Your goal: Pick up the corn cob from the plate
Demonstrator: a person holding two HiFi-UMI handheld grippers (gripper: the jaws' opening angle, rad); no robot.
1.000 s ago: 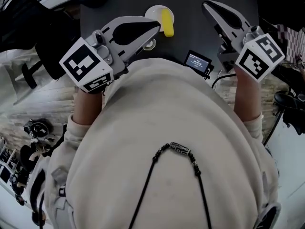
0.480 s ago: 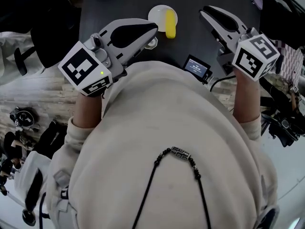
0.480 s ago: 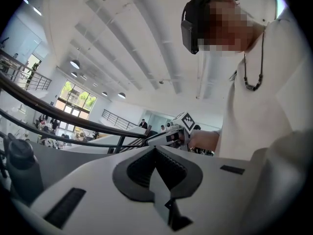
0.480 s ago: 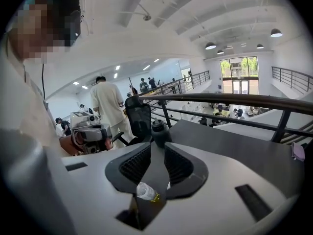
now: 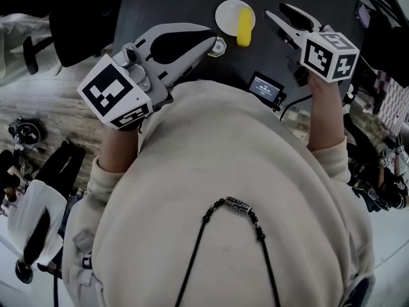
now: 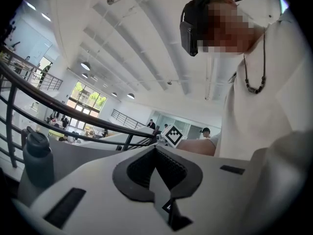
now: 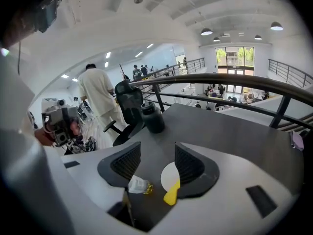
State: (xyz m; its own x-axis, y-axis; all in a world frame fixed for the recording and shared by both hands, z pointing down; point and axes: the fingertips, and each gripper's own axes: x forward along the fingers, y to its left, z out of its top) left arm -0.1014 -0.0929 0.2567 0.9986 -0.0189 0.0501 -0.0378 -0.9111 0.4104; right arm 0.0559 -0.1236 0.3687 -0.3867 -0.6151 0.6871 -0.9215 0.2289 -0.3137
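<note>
On the worktop (image 5: 166, 5), the corn cob (image 5: 244, 26) lies on its white plate (image 5: 227, 13). The right hand-held gripper (image 7: 156, 165) has dipped closer, jaws just swung apart and empty, so the grab looks next. Left hand-held gripper (image 6: 156, 168) is pinched together.

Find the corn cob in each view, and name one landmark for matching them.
Head view: corn cob at top centre, on the white plate's right edge.
Left gripper view: not in it.
Right gripper view: corn cob low centre, at the plate's near edge.
Shared landmark: the white plate, in head and right gripper views only.
</note>
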